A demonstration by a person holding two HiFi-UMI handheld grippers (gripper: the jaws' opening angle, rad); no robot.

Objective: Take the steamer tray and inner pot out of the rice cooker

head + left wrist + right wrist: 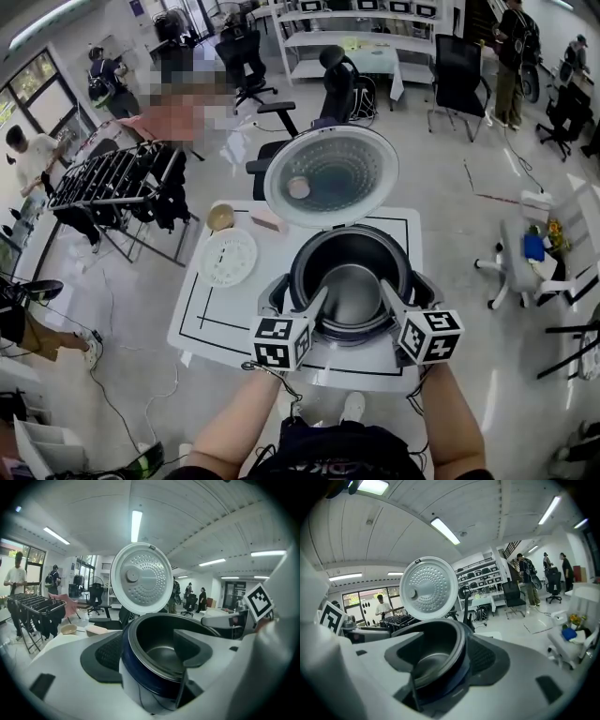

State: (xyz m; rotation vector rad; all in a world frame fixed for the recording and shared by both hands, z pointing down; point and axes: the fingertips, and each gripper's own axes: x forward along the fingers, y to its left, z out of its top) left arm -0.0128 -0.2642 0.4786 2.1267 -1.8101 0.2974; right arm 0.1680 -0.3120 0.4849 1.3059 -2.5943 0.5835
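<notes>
inner pot (352, 281), a dark round metal bowl, sits in the white rice cooker (352, 232) in the head view. left gripper view: left gripper (147, 651) clamps its thin rim. right gripper view: right gripper (454, 658) clamps the opposite rim, a fair hold on a stiff, likely slippery pot.

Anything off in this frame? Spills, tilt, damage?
Nothing stands out. The inner pot sits in the rice cooker with the left gripper and right gripper each clamped on its rim, on opposite sides. The lid stands open, the steamer tray lies flat on the table, and no spill shows.
</notes>
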